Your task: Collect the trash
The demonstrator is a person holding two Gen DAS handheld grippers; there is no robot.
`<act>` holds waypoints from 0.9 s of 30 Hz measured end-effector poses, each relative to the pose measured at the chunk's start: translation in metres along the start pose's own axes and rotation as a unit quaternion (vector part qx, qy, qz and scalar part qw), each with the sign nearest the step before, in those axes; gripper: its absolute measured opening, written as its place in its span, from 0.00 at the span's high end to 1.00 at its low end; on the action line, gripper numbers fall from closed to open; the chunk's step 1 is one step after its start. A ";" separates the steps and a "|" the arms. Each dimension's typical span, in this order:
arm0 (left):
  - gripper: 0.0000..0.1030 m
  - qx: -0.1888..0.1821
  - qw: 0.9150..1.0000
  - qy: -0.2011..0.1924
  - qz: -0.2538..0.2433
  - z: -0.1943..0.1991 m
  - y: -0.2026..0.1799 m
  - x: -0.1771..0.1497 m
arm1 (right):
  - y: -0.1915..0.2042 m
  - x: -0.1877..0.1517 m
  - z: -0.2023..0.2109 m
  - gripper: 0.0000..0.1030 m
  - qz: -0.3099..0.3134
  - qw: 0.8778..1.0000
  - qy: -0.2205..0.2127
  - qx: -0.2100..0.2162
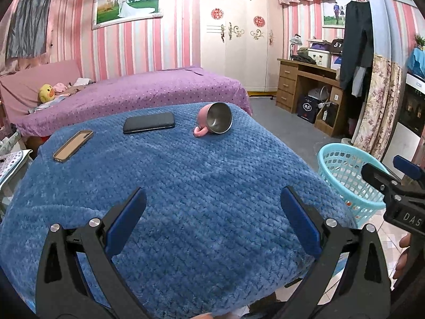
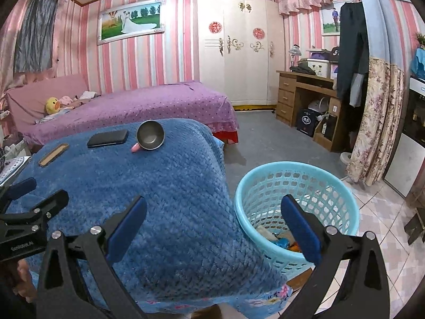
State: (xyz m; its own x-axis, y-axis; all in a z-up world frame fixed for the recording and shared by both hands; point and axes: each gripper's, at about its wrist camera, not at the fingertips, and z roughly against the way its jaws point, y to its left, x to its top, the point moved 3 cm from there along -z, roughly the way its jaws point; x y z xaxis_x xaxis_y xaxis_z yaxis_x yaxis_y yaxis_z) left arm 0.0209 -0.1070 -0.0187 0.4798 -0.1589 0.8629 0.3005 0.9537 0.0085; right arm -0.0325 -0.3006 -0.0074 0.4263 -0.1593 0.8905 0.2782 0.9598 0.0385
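A light blue mesh basket (image 2: pixel 297 186) stands on the floor right of the blue-blanketed table (image 2: pixel 170 199); it holds several pieces of trash (image 2: pixel 279 239). It also shows in the left wrist view (image 1: pixel 345 170). My left gripper (image 1: pixel 212 223) is open and empty above the blanket's near part. My right gripper (image 2: pixel 212 226) is open and empty, over the table's right edge, its right finger above the basket. The right gripper shows at the right edge of the left wrist view (image 1: pixel 393 183).
On the blanket lie a tipped pink cup with a steel inside (image 1: pixel 215 118), a black phone (image 1: pixel 148 122) and a tan phone case (image 1: pixel 73 145). A purple bed (image 1: pixel 138 93) lies behind. A wooden desk (image 1: pixel 308 85) and a wardrobe (image 1: pixel 239 37) stand further back.
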 end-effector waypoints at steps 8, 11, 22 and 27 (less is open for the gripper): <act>0.05 0.008 1.000 -0.005 -0.003 0.001 0.002 -0.002 | 0.005 -0.007 0.000 0.04 0.015 1.000 -0.012 -0.001; 0.05 0.010 1.000 -0.011 -0.008 0.003 -0.001 -0.003 | 0.009 -0.009 0.000 0.04 0.025 1.000 -0.013 0.005; 0.05 0.003 1.000 -0.010 -0.007 -0.001 -0.003 -0.004 | 0.006 -0.008 0.001 0.04 0.028 0.999 -0.020 0.007; 0.05 0.004 1.000 -0.008 -0.004 -0.001 -0.001 -0.005 | 0.007 -0.009 0.002 0.04 0.032 0.999 -0.027 0.007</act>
State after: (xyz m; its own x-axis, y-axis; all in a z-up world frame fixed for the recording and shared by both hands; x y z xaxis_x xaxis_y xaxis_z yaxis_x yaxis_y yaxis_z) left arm 0.0191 -0.1070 -0.0238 0.4642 -0.1624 0.8707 0.2969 0.9547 0.0197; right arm -0.0365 -0.2918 -0.0142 0.3956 -0.0850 0.9145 0.2389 0.9709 -0.0131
